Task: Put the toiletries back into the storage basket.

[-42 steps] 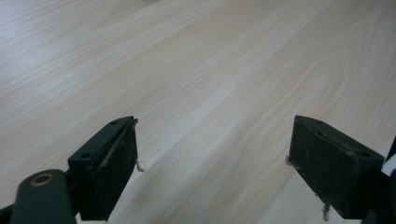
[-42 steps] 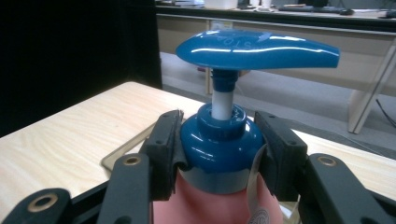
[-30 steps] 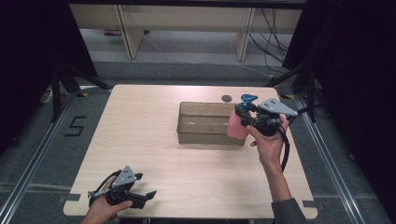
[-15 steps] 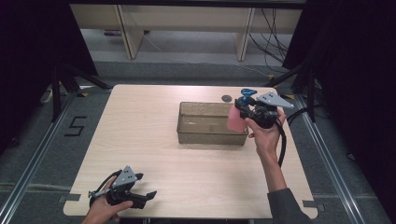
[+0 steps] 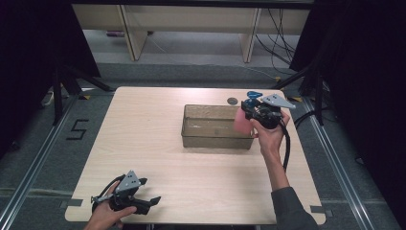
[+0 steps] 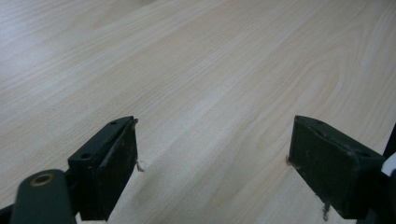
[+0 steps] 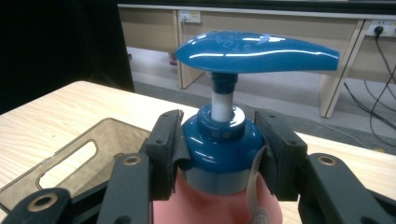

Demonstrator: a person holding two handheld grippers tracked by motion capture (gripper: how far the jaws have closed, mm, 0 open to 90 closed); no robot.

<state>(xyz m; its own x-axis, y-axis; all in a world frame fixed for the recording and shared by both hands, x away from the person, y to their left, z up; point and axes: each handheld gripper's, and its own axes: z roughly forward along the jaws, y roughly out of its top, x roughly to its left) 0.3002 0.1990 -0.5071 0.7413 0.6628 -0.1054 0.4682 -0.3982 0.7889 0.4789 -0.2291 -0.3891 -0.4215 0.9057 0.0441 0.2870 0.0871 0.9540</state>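
A pink pump bottle (image 5: 242,122) with a blue pump head (image 7: 257,46) hangs upright over the right end of a clear brown plastic bin (image 5: 210,139). My right gripper (image 5: 254,115) is shut on its blue collar (image 7: 219,144), one pad on each side. Part of the bin's handled wall (image 7: 70,163) lies below and to the left in the right gripper view. My left gripper (image 5: 151,203) rests at the table's near left edge, held by a hand, jaws wide open over bare wood (image 6: 215,121) with nothing between them.
The light wooden table (image 5: 143,134) has a small dark round spot (image 5: 232,100) just behind the bin. Black frame rails run along both sides. Wooden shelving legs and cables stand on the floor beyond the far edge.
My right gripper has carried the bottle left and slightly down, from beside the bin's right end to over its right edge. The left gripper has stayed put.
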